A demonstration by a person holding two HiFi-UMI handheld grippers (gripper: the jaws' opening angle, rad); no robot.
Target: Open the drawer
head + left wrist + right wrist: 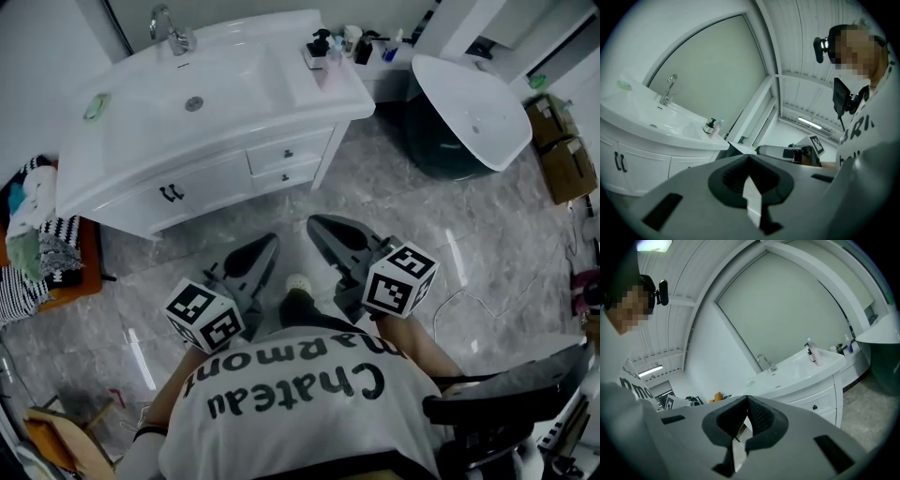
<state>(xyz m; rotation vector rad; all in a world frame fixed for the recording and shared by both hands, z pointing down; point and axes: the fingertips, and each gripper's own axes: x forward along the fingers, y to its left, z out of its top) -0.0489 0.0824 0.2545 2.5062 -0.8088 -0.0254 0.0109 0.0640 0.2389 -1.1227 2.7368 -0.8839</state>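
The white sink cabinet [141,211] stands ahead. Its two small drawers [288,154] are pushed in (one above the other). Bottles [323,47] sit on its top corner. A white tub [473,117] stands at the right, and clothes [37,239] are piled at the left. The left gripper [265,246] and right gripper [321,228] are squeezed together on nothing, apart from the drawers.

The drawer [288,153] looks glossy, the tap [172,28] shiny metal, the floor [403,220] polished.
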